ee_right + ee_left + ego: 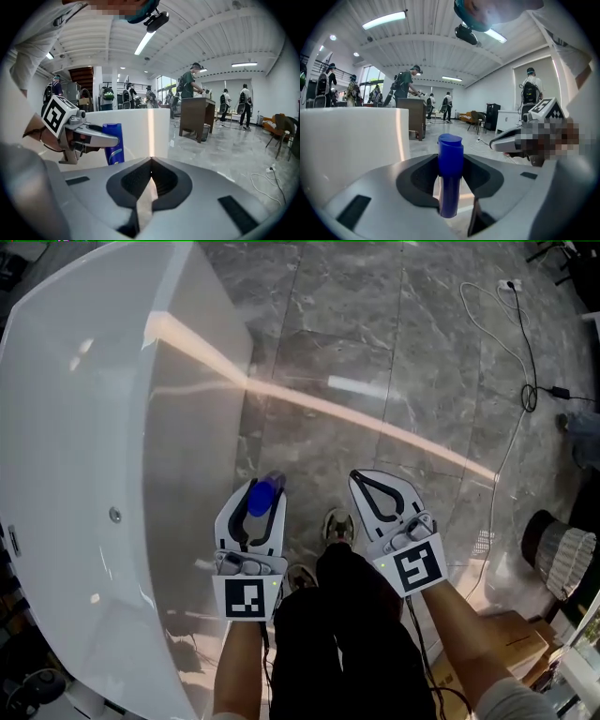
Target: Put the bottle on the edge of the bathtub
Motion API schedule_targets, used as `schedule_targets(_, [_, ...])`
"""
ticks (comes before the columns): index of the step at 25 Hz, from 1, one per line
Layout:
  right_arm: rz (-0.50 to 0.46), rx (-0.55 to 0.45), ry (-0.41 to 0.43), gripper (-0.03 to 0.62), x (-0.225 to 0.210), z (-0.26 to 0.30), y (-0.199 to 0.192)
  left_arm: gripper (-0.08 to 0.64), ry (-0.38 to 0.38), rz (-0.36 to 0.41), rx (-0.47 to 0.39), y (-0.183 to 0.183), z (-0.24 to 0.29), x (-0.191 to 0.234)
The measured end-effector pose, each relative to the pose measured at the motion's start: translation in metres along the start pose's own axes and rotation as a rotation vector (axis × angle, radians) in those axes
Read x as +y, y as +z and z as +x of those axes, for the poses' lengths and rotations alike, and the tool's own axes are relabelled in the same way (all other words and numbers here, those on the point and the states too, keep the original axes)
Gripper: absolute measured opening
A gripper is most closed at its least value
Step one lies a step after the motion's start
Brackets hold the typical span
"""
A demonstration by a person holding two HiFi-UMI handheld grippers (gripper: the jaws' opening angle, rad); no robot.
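One blue bottle [450, 178] stands upright, clamped just below its cap in your left hand-held gripper [264, 489], beside the bathtub [84, 427]. It is likely light, stiff, slick plastic, so that upper-body grip looks sound. Your right hand-held gripper [362, 480] is closed and empty.

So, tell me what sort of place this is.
Probably a big open workshop or lab hall, not a real bathroom: a white bathtub sits on grey stone floor, and people wearing backpacks work under strip lights.
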State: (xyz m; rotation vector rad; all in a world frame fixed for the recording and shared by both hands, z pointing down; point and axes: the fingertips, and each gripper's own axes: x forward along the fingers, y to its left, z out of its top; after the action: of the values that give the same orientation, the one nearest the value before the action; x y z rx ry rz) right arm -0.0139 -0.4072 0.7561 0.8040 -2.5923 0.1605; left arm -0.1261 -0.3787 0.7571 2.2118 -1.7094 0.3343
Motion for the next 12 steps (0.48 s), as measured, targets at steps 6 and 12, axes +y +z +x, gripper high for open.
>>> schedule_targets(6, [-0.036, 0.041, 0.014, 0.005, -0.006, 0.028, -0.059, 0.161, -0.010, 0.044, -0.006, -0.052, 0.030, 0.019])
schedule_targets(12, [-0.040, 0.054, 0.023, 0.005, -0.005, 0.058, -0.110, 0.161, 0.012, 0.027, 0.003, -0.106, 0.055, 0.035])
